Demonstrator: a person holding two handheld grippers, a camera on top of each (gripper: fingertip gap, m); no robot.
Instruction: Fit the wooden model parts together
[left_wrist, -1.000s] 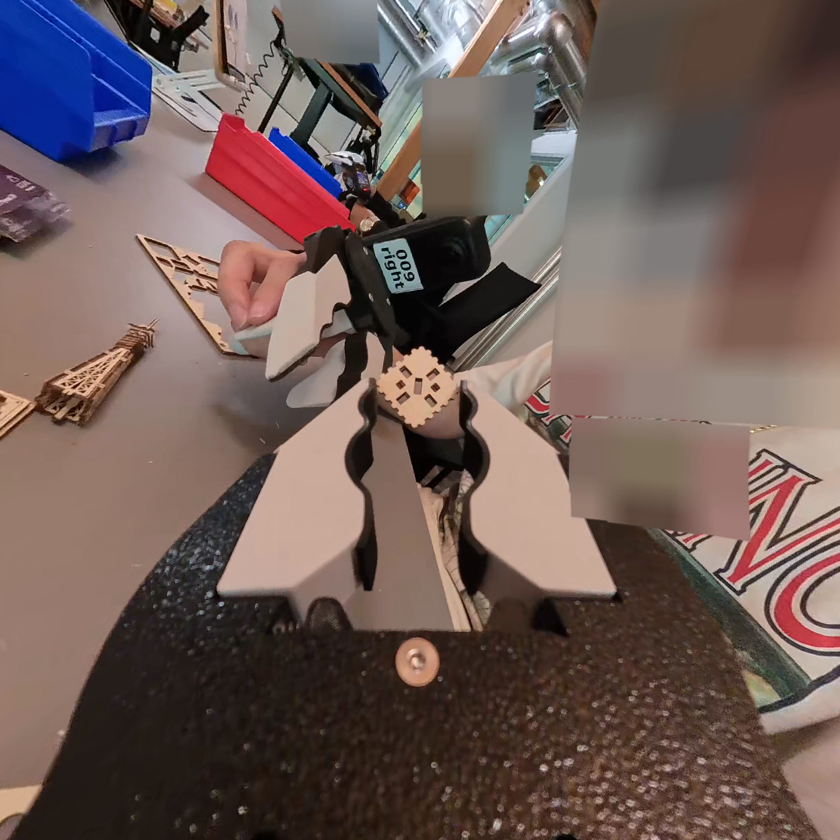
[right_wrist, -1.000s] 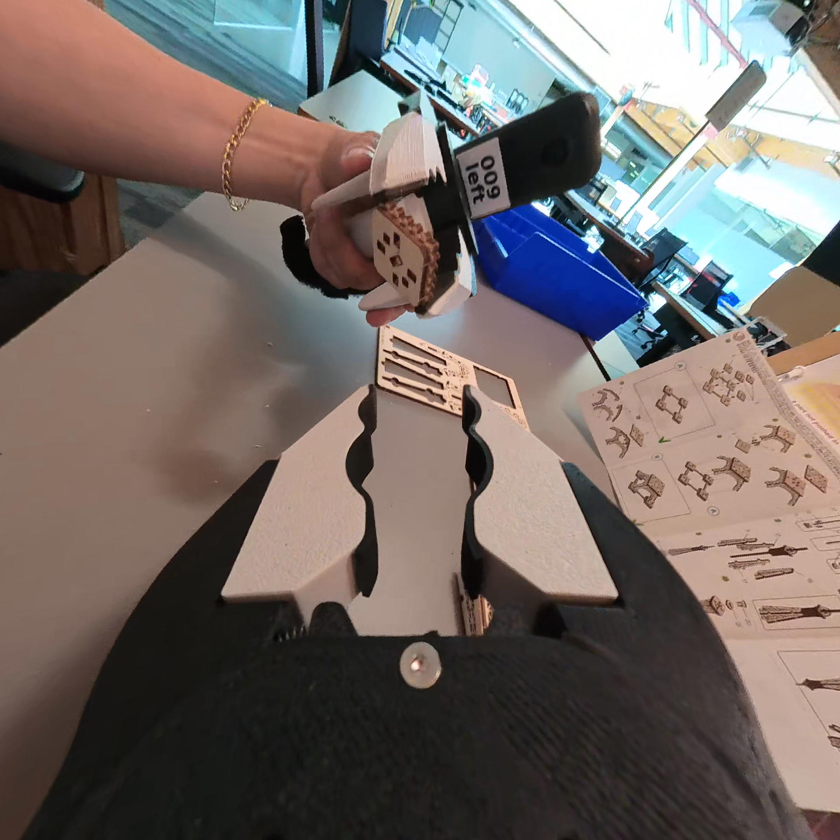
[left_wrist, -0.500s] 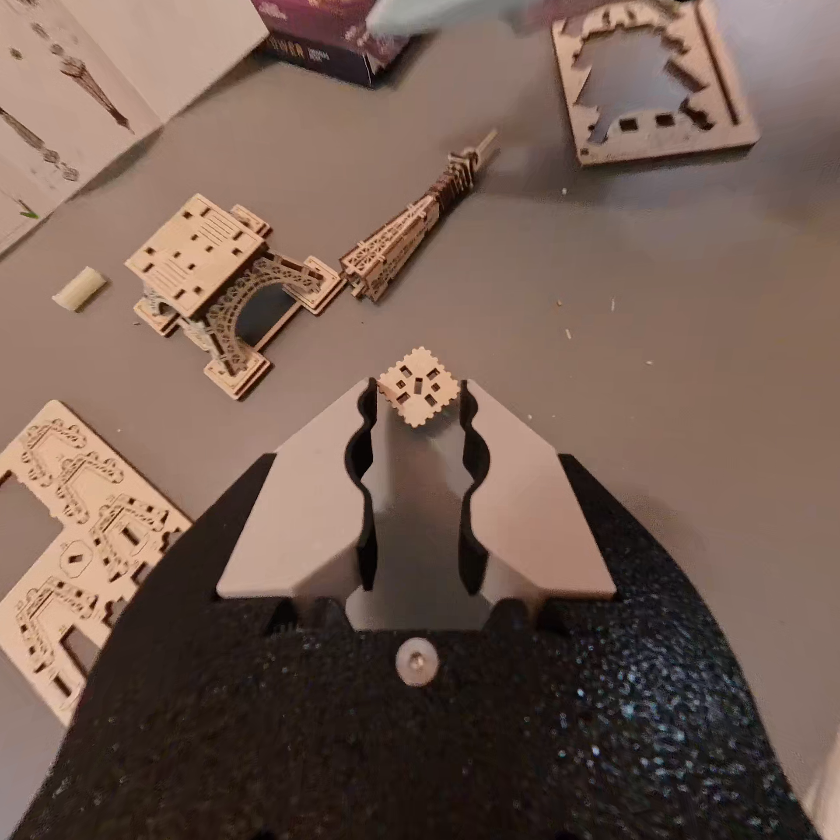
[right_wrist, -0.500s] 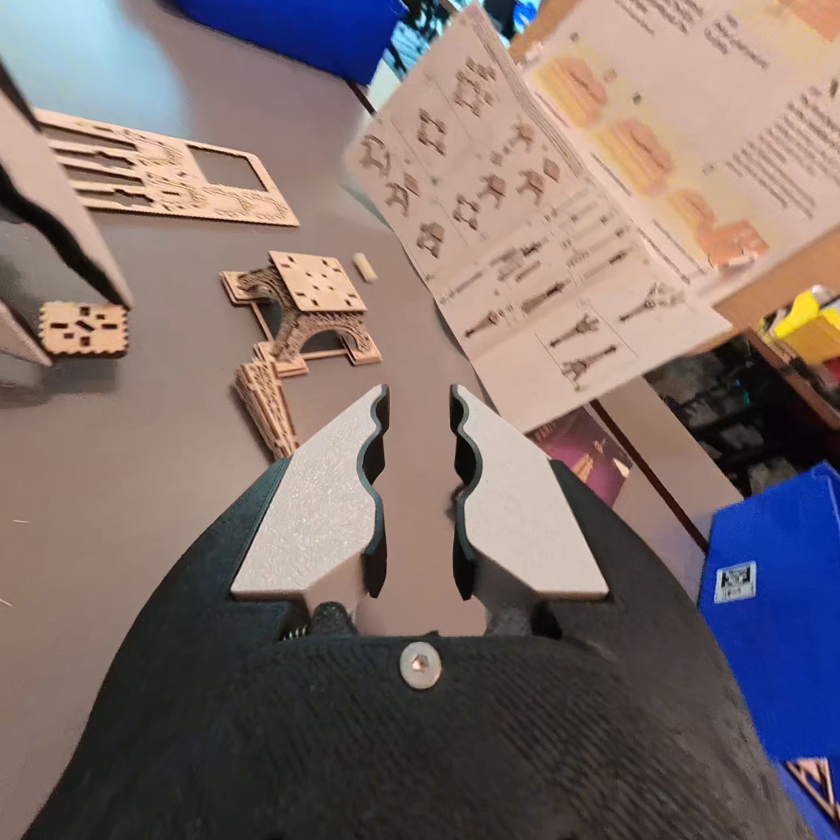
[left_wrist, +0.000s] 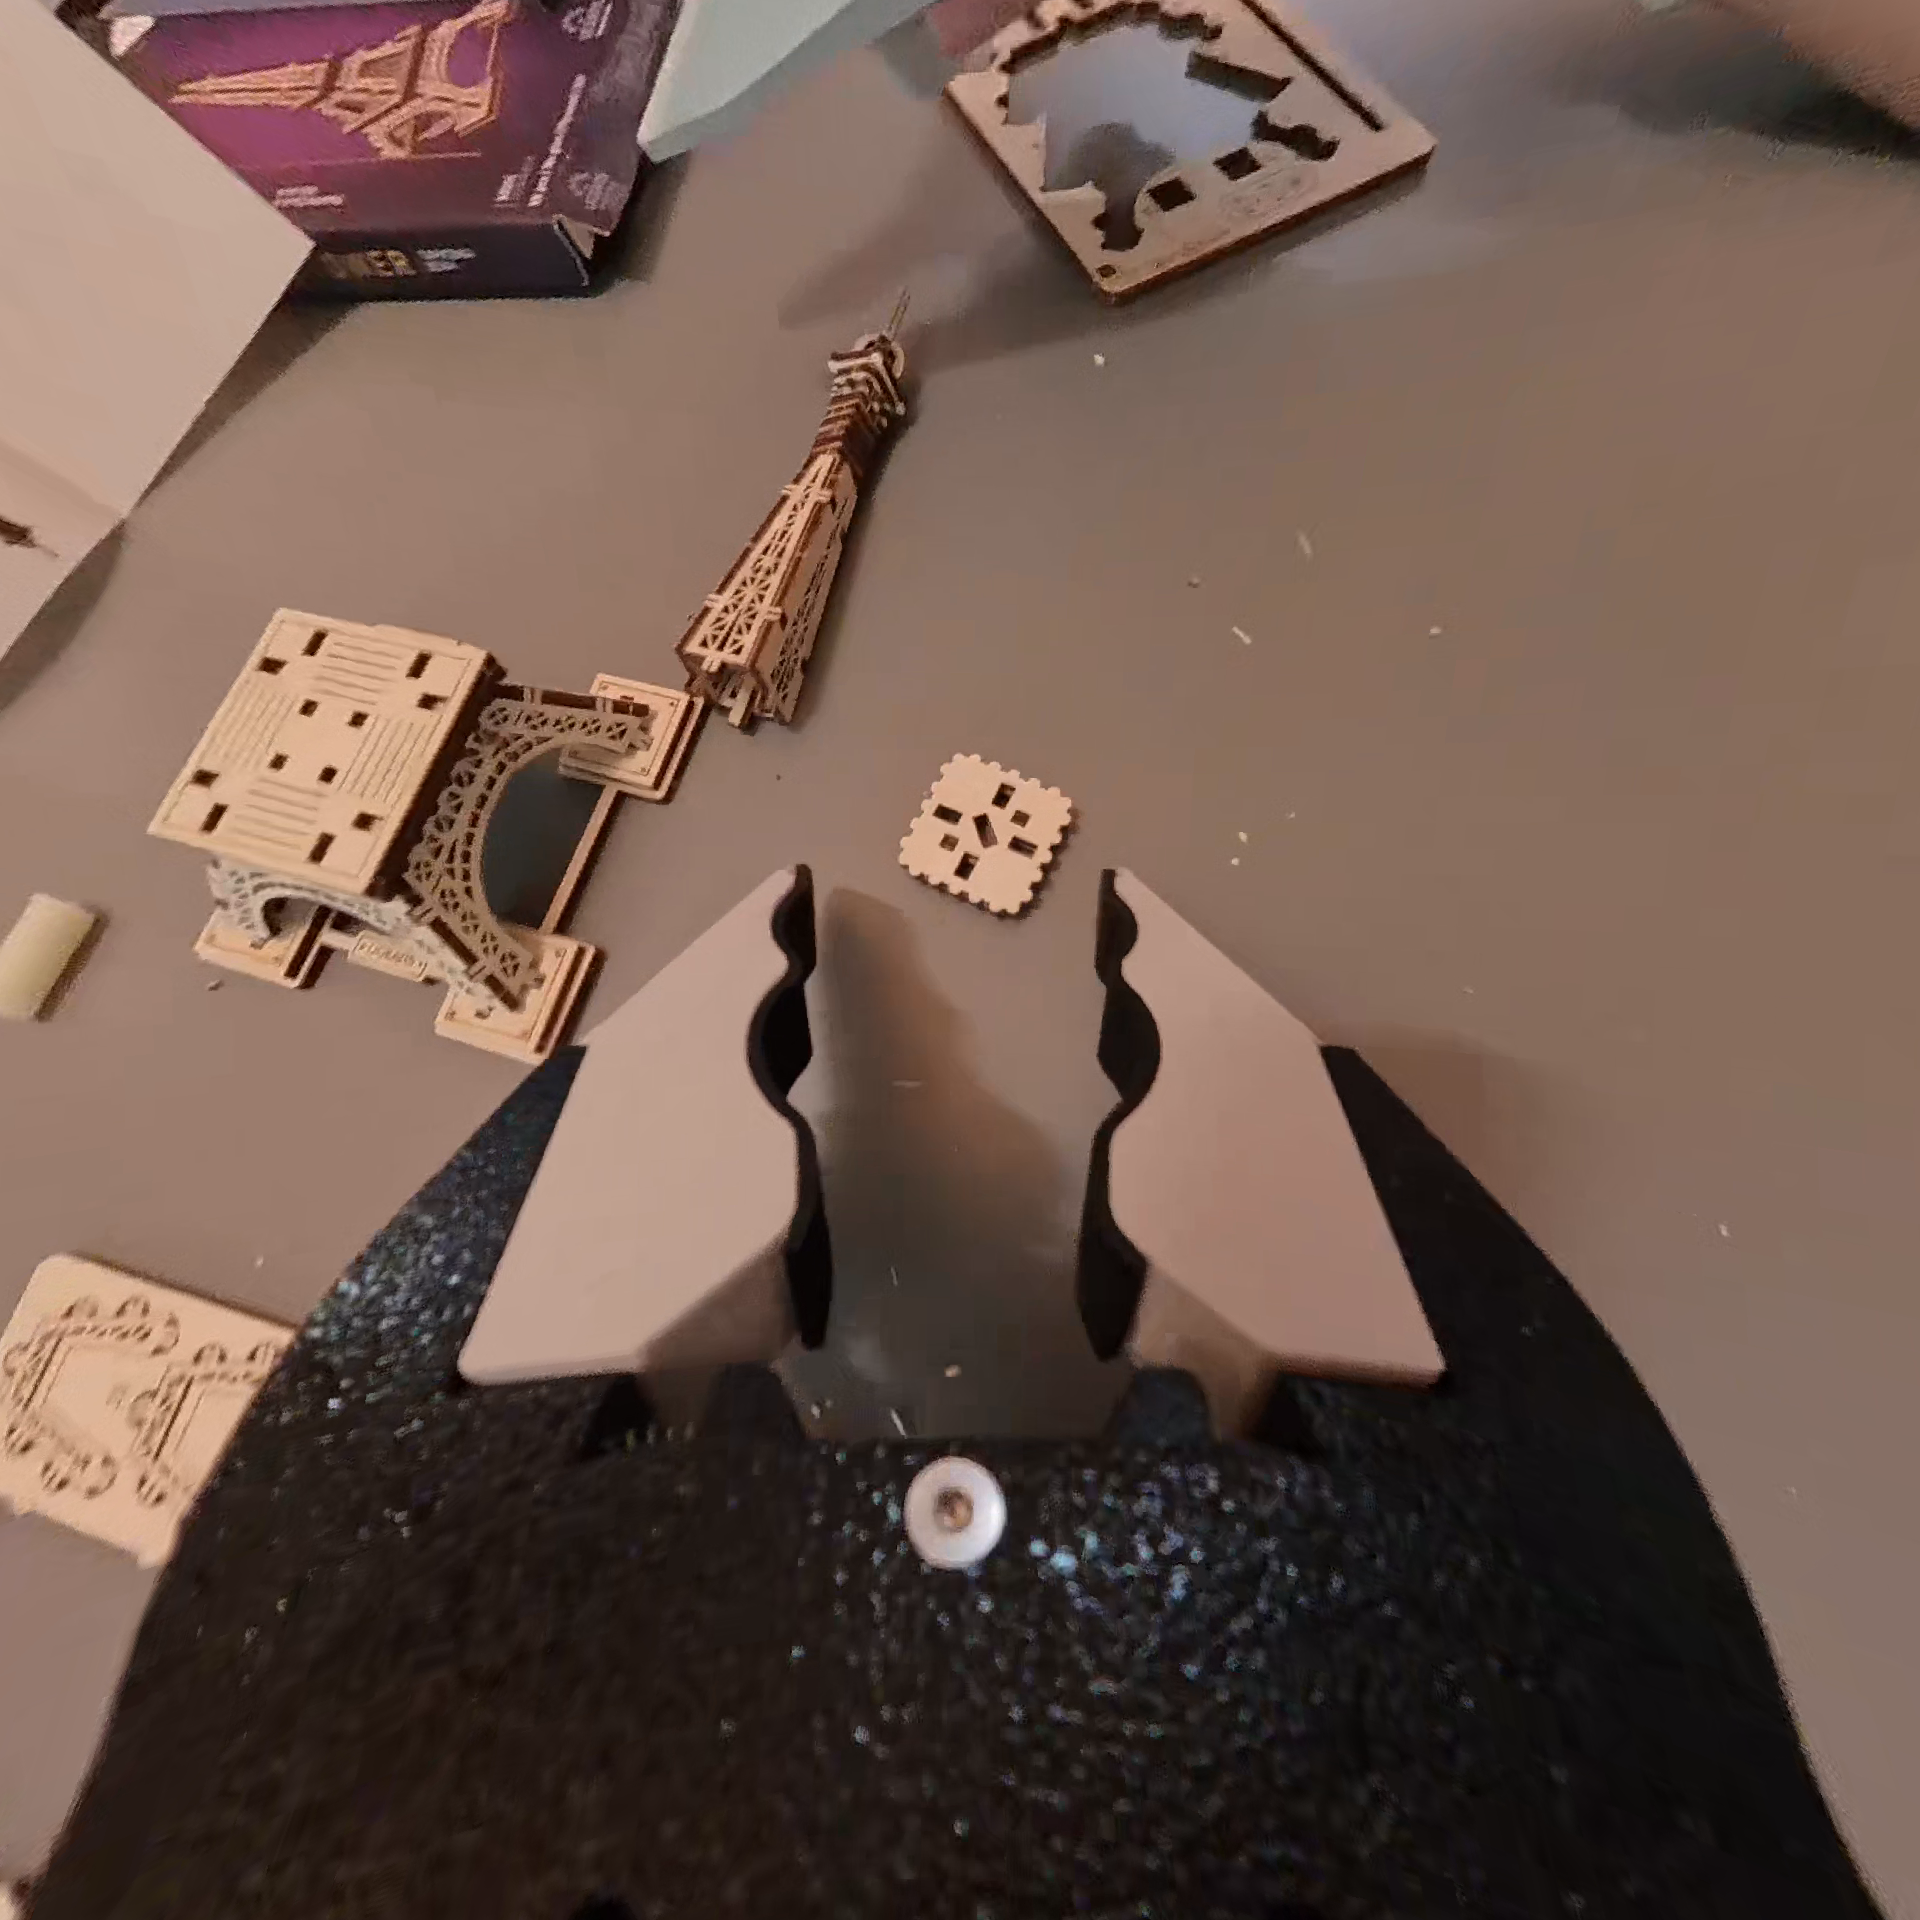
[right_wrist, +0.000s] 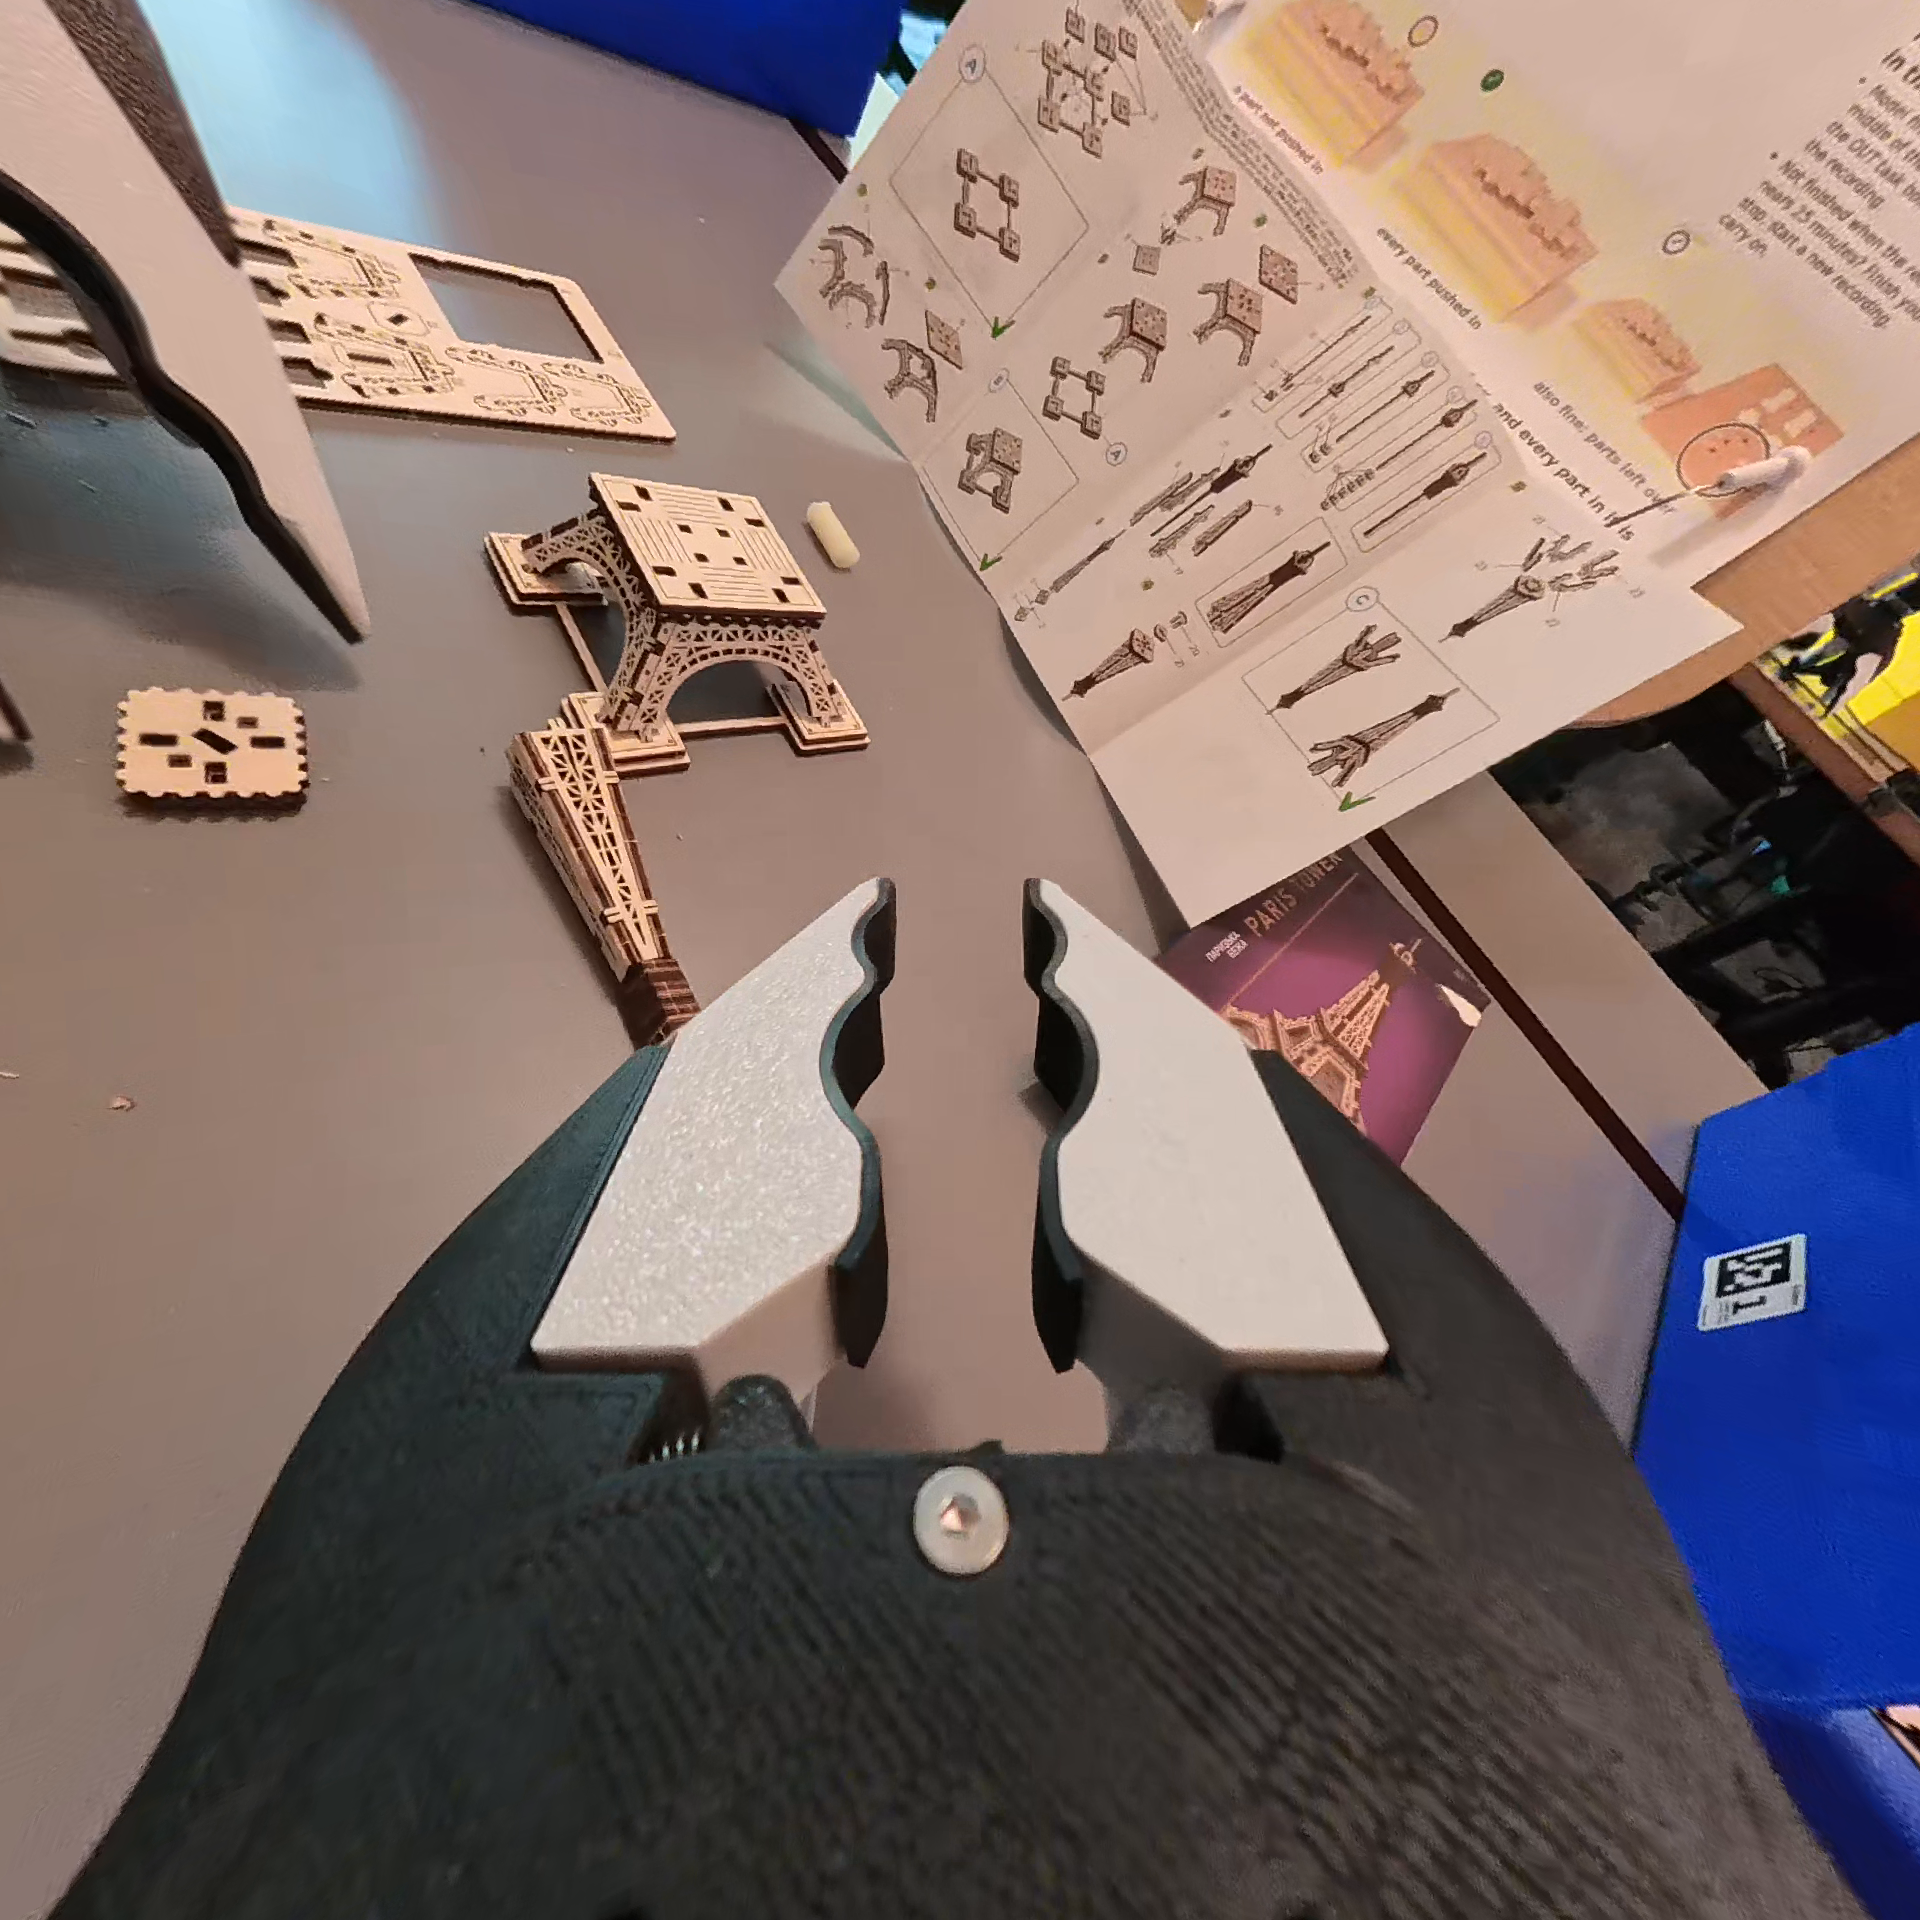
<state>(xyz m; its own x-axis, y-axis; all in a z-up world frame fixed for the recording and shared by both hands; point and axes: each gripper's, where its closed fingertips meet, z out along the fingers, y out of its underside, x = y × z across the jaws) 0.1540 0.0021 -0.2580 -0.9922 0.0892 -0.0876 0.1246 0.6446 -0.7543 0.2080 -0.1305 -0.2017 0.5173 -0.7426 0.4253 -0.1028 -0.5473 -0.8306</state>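
A small square wooden plate (left_wrist: 985, 834) with slots lies flat on the grey table just beyond my left gripper (left_wrist: 956, 883), whose jaws stand wide open and empty. The plate also shows in the right wrist view (right_wrist: 213, 748), with a left finger (right_wrist: 208, 343) above it. The arched tower base (left_wrist: 343, 790) stands to the left, and the tapered tower spire (left_wrist: 800, 561) lies on its side beside it. My right gripper (right_wrist: 958, 894) is open and empty, held above the table near the spire's tip (right_wrist: 592, 852) and the base (right_wrist: 696, 613).
A purple box (left_wrist: 416, 135) and an instruction sheet (right_wrist: 1299, 364) lie at the far side. Punched-out wooden sheets (left_wrist: 1184, 135) (left_wrist: 104, 1371) (right_wrist: 436, 343) lie around. A small white cylinder (left_wrist: 42, 951) lies by the base. A blue bin (right_wrist: 1797, 1299) stands at the right. Some 15 cm of space lies between my two pairs of fingers.
My left gripper came down to the table holding the square plate, then opened; the plate left the grasp and lies on the table. My right gripper turned toward the table and its jaws narrowed.
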